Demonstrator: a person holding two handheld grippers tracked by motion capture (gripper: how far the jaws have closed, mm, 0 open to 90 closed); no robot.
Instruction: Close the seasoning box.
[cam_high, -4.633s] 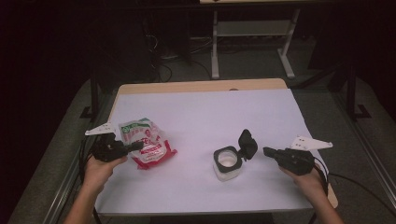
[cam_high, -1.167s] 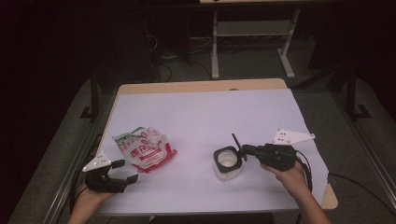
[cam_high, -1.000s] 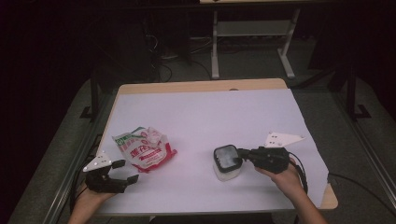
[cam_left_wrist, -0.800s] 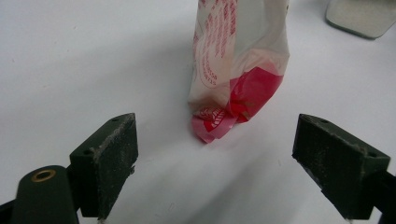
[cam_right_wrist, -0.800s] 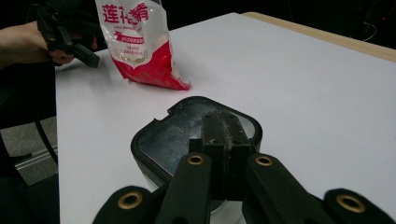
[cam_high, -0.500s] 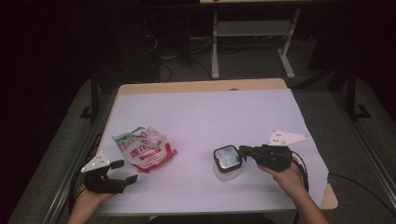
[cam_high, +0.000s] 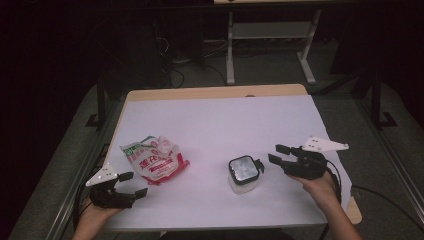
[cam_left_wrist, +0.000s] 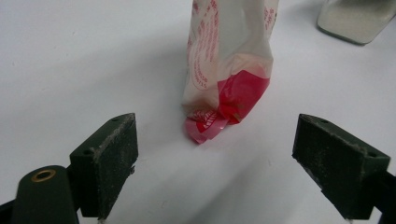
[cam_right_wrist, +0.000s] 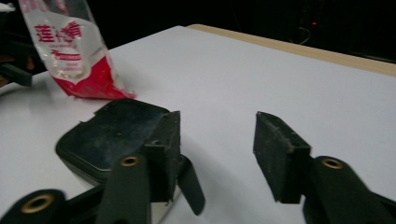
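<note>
Container w/ lid first: small square clear plastic tub with a dark flip lid (cam_high: 244, 172) sits on the white-covered bench (cam_high: 220, 120), right of centre, lid down flat on top, its little tab sticking out toward the right tongs (cam_high: 275, 154). Those tongs sit just beside that tab, not touching; jaws have just been opening, now stand about halfway apart w/ nothing between them. Reads as lid pressed shut & let go, hand easing off to the side.

Crumpled clear plastic snack bag with red print and red bottom (cam_high: 154, 160) lies left of the tub, well apart from it. Left tongs (cam_high: 131, 184) rest near the bench's front-left corner, jaws wide, empty, aimed at the bag, prob. parked out of the way.

Views: the left gripper view gives the bag's (cam_left_wrist: 229, 60) red twisted corner up close. The right gripper view shows the lid's (cam_right_wrist: 114, 133) dull dark top & side tab; the high view gives overall spacing.
</note>
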